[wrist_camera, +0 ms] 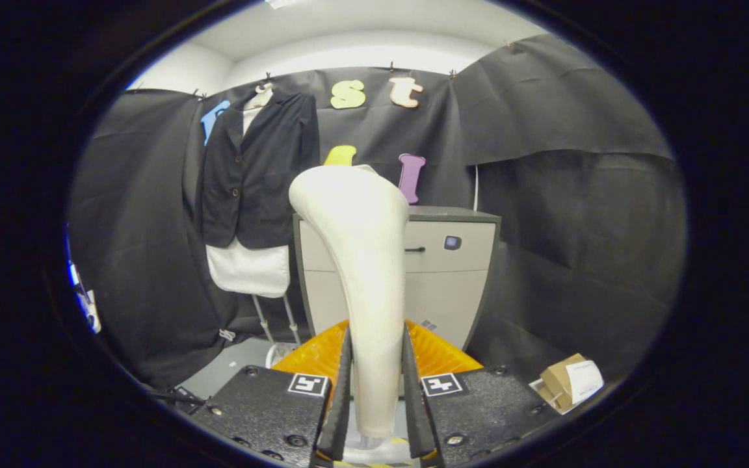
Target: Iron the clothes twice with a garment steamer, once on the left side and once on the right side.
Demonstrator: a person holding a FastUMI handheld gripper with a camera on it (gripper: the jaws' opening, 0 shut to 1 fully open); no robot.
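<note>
Garment steamer point(361, 260) stands upright between the gripper point(378, 390) fingers, centre-bottom of frame. Cabinet point(459, 279) directly behind it. Jacket point(257, 175) hangs upper left on a dress form point(251, 266), left of cabinet, against the back wall. Small box point(566, 383), probably on the floor, lower right, right of the fingers.

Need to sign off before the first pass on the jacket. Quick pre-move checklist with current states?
1. Tongs closed on the steamer handle, both fingers pressing: ok.
2. Steamer held upright, head above the fingers: ok.
3. Jacket hanging on its stand beyond the fingers, off to the left: ok.
4. Steamer head touching the jacket: not ok, still apart.
5. Cabinet stands behind the steamer, beside the jacket; clearance for the pass: cannot tell.
6. Steam coming out: cannot tell.
</note>
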